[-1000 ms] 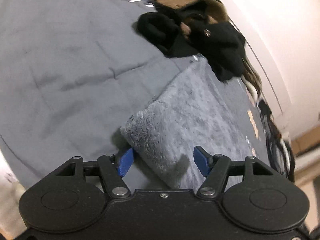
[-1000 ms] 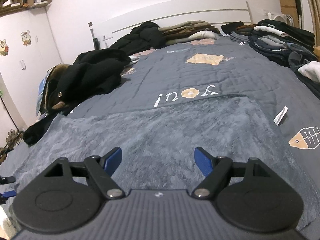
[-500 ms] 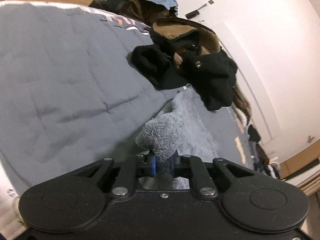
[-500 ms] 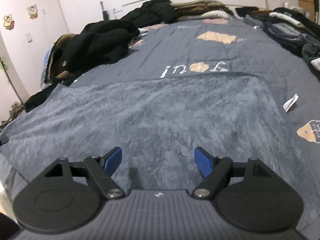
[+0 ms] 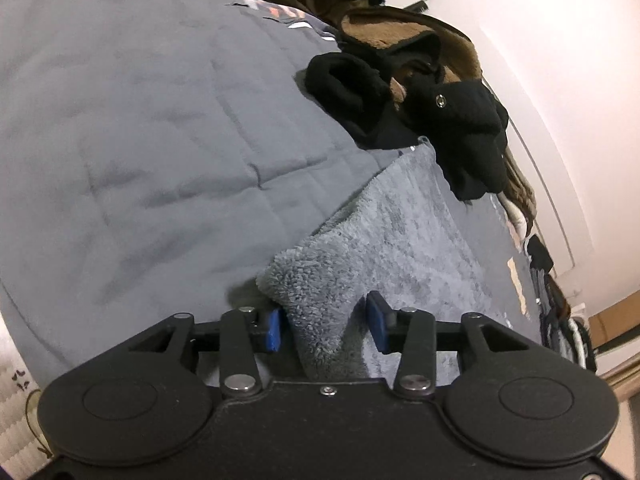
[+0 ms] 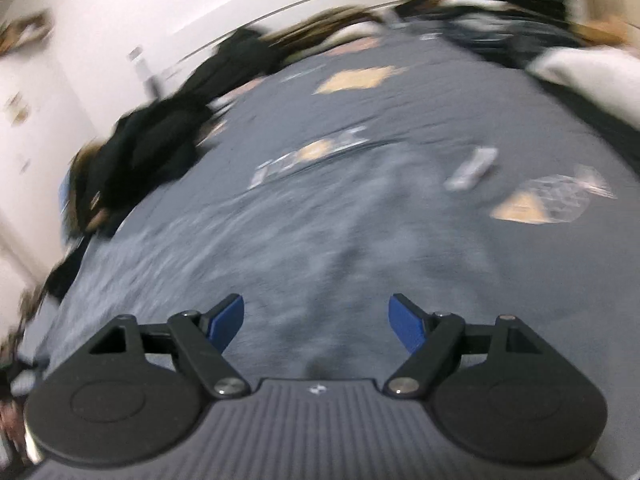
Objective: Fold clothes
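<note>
Left gripper [image 5: 326, 328]: jaws parted, blue pads either side of the towel's corner; left pad touching the pile, right pad clear of it, so nothing clamped.
Right gripper [image 6: 316, 320]: jaws wide apart, empty, poised over the towel; view smeared by motion blur.
Towel [image 5: 396, 240]: grey, fluffy, spread flat on the quilt; near corner raised into a fold between the left pads, the rest running away toward the black coat. In the right view [image 6: 280, 248], covering the near part of the bed under the gripper.
Quilt [image 5: 140, 128]: grey, stitched in squares, under the towel; tan patches and pale lettering in the right view, unreadable through the blur.
Black coat [image 5: 440, 120]: heaped at the towel's far edge, a sleeve cuff rolled, a metal snap showing.
Brown fleece [image 5: 400, 28]: behind and under the coat.
Wall [image 5: 540, 40]: pale, behind the heap.
Far clothes [image 6: 500, 28]: dark and white piles along the bed's far side, blurred.
</note>
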`<action>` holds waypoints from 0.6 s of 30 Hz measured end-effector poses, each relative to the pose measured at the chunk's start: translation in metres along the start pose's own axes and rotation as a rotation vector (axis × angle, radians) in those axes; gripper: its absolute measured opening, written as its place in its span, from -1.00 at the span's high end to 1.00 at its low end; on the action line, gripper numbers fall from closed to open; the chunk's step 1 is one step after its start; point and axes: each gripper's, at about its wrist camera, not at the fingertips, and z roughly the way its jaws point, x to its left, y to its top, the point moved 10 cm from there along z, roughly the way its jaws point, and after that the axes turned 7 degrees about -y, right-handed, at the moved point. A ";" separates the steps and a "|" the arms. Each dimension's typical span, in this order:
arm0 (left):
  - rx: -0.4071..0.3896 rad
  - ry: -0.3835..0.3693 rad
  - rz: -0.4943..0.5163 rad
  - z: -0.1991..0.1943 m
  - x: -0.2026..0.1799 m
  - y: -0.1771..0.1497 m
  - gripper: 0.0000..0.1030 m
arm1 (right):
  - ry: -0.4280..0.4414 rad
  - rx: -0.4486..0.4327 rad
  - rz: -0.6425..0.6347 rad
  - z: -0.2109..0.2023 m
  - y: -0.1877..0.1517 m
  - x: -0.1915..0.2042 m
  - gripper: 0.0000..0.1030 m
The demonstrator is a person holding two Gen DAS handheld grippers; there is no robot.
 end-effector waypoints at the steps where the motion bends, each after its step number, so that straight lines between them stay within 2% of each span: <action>1: 0.004 0.005 0.012 0.000 -0.001 0.000 0.19 | -0.011 -0.008 0.063 -0.009 0.002 -0.016 -0.53; 5: 0.010 0.006 0.023 -0.002 -0.003 -0.003 0.18 | -0.039 -0.029 0.321 -0.040 -0.007 -0.073 -0.53; 6: 0.008 0.006 0.018 -0.003 -0.004 -0.004 0.15 | -0.047 -0.022 0.349 -0.040 -0.013 -0.078 -0.53; 9: 0.004 0.003 0.013 -0.004 -0.006 -0.008 0.08 | -0.068 0.002 0.396 -0.034 -0.031 -0.085 -0.53; 18: 0.007 0.000 0.005 -0.007 -0.008 -0.014 0.04 | -0.088 0.025 0.460 0.013 -0.059 -0.075 -0.53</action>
